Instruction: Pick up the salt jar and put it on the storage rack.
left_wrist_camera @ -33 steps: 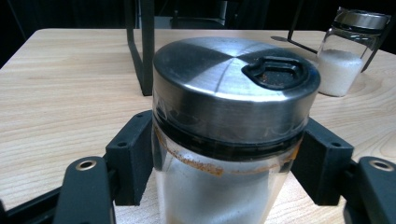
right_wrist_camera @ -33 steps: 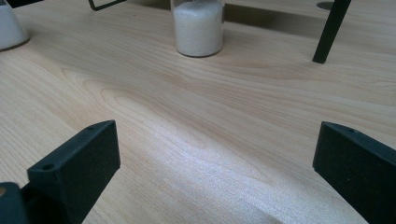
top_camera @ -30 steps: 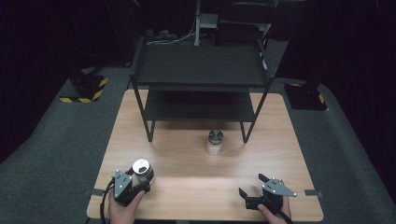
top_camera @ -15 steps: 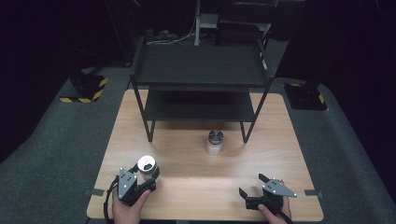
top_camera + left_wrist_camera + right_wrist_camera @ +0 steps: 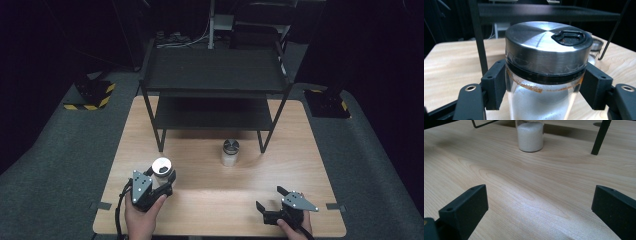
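Clenching the spice jar in the left tool at seven o'clock on the table, having shifted it slightly rightward, probably shelf-bound; second jar waiting mid-table; resting released, right tool at five o'clock.

Wooden table under rack, jar

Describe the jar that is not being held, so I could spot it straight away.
Find the black two-tier shelf on the wooden table. Just in front of it, near its right front leg, stands a small glass jar of white powder with a metal lid. Unlike the other jar, no gripper touches it.
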A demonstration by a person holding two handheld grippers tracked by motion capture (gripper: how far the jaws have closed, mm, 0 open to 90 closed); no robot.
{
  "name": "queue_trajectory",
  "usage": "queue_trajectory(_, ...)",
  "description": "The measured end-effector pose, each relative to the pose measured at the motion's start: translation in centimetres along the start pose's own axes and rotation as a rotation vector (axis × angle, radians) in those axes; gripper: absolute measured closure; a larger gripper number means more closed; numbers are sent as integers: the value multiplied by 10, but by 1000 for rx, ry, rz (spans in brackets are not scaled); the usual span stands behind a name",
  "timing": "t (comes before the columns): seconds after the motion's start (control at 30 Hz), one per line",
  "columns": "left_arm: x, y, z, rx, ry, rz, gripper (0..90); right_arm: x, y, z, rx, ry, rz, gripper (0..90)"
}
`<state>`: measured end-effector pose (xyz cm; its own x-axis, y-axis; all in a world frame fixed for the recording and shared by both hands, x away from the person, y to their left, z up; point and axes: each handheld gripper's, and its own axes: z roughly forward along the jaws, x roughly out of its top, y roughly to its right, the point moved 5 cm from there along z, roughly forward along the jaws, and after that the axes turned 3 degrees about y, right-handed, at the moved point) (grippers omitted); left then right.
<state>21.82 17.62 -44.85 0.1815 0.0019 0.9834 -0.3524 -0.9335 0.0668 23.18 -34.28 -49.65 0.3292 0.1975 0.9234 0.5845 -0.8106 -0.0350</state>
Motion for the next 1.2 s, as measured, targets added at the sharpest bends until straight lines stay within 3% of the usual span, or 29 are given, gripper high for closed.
queue_trajectory(0.63, 83, 10, 15, -23, 93, 27, 310, -1, 1, -1, 2, 5, 9, 4)
queue_trajectory(1.2, 129, 15, 24, -12, 165, 55, 310, -1, 2, -1, 2, 10, 16, 3)
